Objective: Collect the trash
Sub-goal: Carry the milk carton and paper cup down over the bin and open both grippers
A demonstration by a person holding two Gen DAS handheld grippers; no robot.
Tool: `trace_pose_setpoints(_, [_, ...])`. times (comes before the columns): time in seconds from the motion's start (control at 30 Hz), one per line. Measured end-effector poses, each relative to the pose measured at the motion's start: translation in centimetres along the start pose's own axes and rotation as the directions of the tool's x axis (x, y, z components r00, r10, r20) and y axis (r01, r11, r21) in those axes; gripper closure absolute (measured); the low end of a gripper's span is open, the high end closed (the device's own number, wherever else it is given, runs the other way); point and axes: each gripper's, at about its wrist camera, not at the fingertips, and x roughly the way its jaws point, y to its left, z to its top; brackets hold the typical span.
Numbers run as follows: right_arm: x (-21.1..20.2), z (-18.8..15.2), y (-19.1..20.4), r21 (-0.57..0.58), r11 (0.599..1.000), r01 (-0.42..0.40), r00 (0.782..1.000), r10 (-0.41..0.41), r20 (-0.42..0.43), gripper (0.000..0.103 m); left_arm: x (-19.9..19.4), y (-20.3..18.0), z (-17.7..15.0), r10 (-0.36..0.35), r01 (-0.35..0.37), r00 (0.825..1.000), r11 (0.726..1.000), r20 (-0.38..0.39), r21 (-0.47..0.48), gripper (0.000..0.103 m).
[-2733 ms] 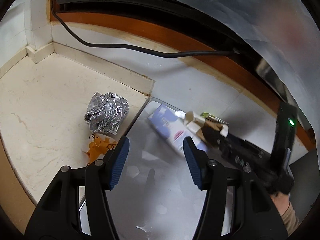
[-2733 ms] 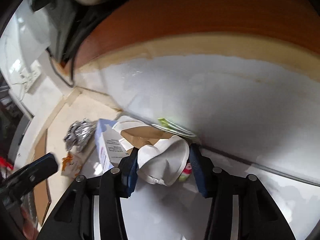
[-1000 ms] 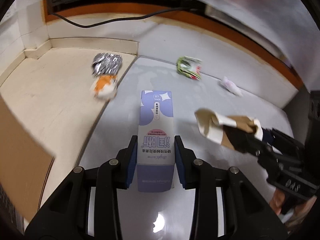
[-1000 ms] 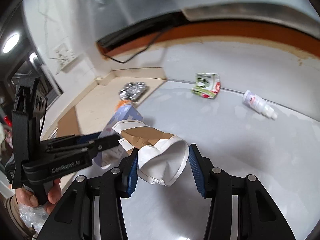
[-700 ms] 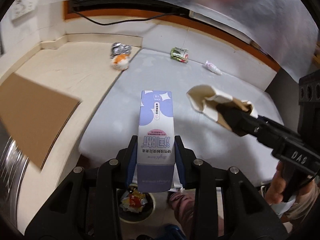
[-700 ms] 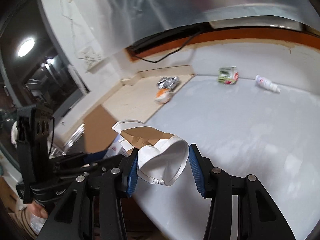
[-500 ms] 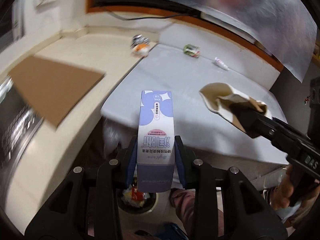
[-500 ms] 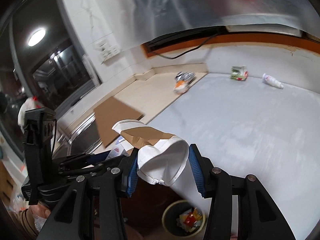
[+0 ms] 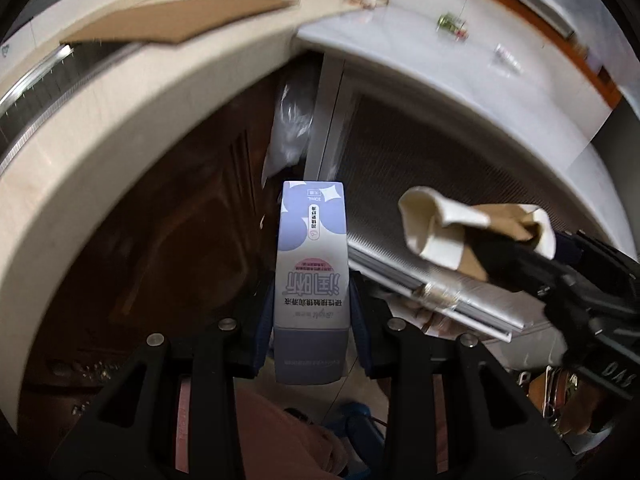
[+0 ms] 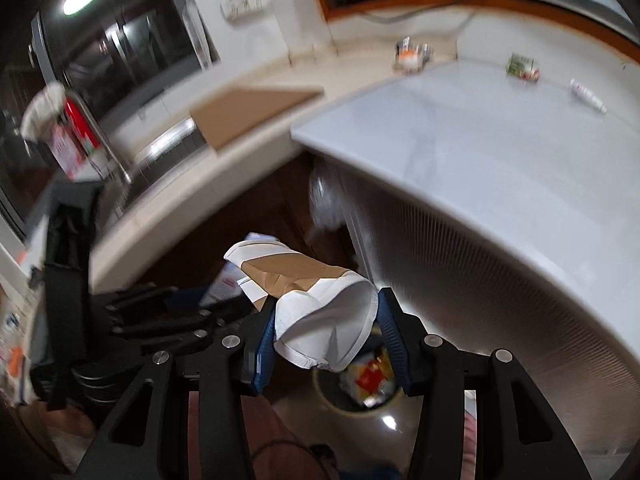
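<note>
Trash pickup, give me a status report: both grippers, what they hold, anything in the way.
Left gripper shut on purple box. Right gripper shut on crushed paper cup. Bin below the cup, nothing in the way.

Cream stone counter (image 9: 132,120) with inset steel sink (image 10: 168,148), cardboard sheet (image 10: 256,108) over it; pale grey worktop (image 10: 500,152); dark wood cabinet doors (image 9: 160,248) below; dark window (image 10: 120,40) (round ceiling light reflected).

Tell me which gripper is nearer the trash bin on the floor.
Right. The right gripper, shut on the crumpled paper cup, hangs just above the trash bin. The left gripper, shut on the purple box, shows no bin below it.
</note>
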Motion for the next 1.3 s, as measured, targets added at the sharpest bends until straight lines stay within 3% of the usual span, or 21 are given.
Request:
trace_pose_setpoints(0.17, [4.2,-2.3,0.1,-0.022,0.999,0.046,0.996,-0.048,-0.076,0.057,2.6,0.2,-1.3,0.031,-0.031,0.999,0.999,-0.036,0.024,0.072])
trace_pose_setpoints(0.43, [10.8,-4.0,-2.0,0.012,0.997,0.077,0.978,-0.074,-0.197,0.056,7.0,0.0,-0.6,0.025,-0.023,0.996,0.999,-0.089,0.026,0.072])
trace_pose_setpoints(0.7, [15.6,-5.1,-3.2,-0.038,0.993,0.109,0.96,-0.116,-0.257,0.056,12.1,1.0,-1.7,0.004,-0.008,0.982,1.0,-0.19,-0.022,0.072])
trace_pose_setpoints(1.3, [23.8,-7.5,-6.5,0.023,0.992,0.127,0.913,-0.108,-0.393,0.056,19.6,1.6,-2.6,-0.006,-0.001,0.948,1.0,-0.319,-0.021,0.072])
